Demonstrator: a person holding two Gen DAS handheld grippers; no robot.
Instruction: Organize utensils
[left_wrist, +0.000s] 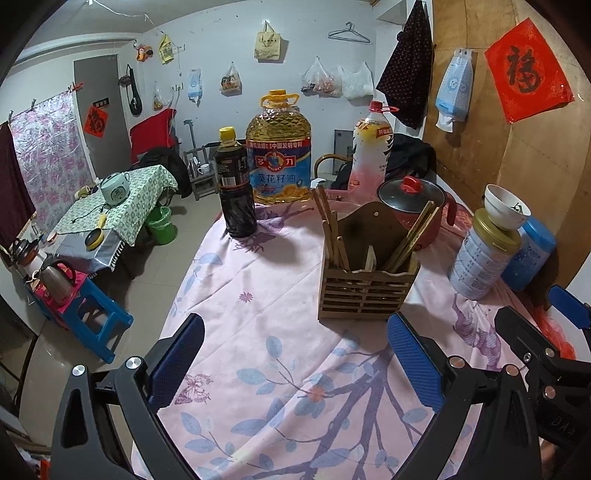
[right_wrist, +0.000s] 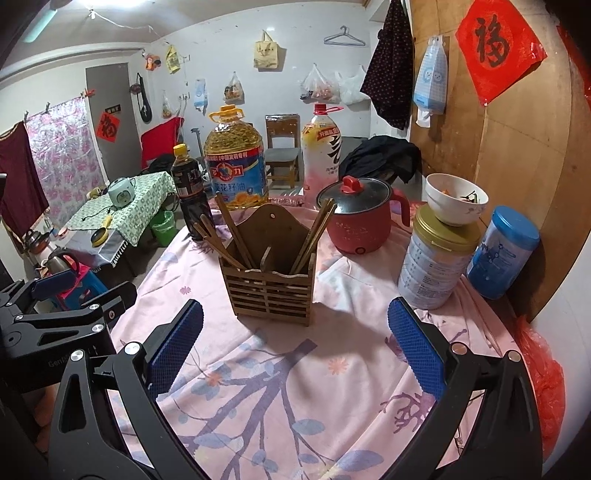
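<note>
My left claw and right claw hover side by side over table, both spread wide, empty, aimed at chopstick holder.

Both wrist views look forward from side by side, near the shared chopstick holder

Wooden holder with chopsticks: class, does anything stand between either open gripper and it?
Nothing visible does. Only bare tablecloth lies between the right gripper and the holder, and between the left gripper and the holder. The tin and pot stand off to the right and behind.
</note>
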